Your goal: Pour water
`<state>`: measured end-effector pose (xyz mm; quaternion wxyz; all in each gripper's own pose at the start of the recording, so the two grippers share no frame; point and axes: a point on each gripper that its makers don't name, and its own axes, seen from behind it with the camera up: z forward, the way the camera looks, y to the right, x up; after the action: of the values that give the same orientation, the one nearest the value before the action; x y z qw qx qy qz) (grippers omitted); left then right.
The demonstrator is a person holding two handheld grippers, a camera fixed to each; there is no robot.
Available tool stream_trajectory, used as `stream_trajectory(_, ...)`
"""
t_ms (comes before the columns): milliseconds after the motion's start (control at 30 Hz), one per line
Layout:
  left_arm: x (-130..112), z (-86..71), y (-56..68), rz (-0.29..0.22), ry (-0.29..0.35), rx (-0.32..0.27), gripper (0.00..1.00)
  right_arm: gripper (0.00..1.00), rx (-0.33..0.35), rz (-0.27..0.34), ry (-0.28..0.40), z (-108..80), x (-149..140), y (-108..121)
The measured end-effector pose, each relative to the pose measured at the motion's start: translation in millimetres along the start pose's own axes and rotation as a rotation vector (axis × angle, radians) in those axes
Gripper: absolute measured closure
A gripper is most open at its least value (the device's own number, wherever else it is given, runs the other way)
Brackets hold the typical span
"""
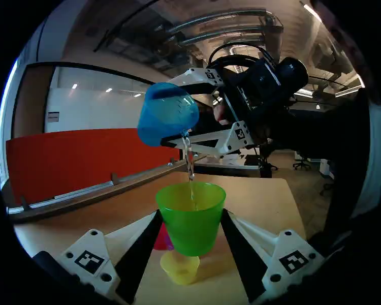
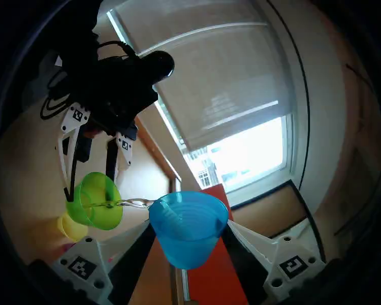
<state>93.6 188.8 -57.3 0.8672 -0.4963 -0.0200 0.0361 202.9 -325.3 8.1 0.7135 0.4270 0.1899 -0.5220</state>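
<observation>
green cup (image 1: 191, 218) between fingers (image 1: 139, 251), blue cup (image 1: 166, 114) pouring above

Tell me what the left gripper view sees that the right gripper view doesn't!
The left gripper view's own: silver ceiling pipes and a black office chair far back. The right gripper view's own: a bright window under a pale roller blind. Shared by both: the tilted blue plastic cup pouring a thin water stream into the green plastic cup, with a small yellow plastic cup close by it.
</observation>
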Motion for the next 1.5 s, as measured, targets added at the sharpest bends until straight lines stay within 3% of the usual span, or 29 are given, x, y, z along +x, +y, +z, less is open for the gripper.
stream_trajectory(1500, 7, -1.9, 0.4, 0.004, 0.013, 0.010, 0.18, 0.11, -0.029, -0.111, -0.001, -0.6, 6, 14)
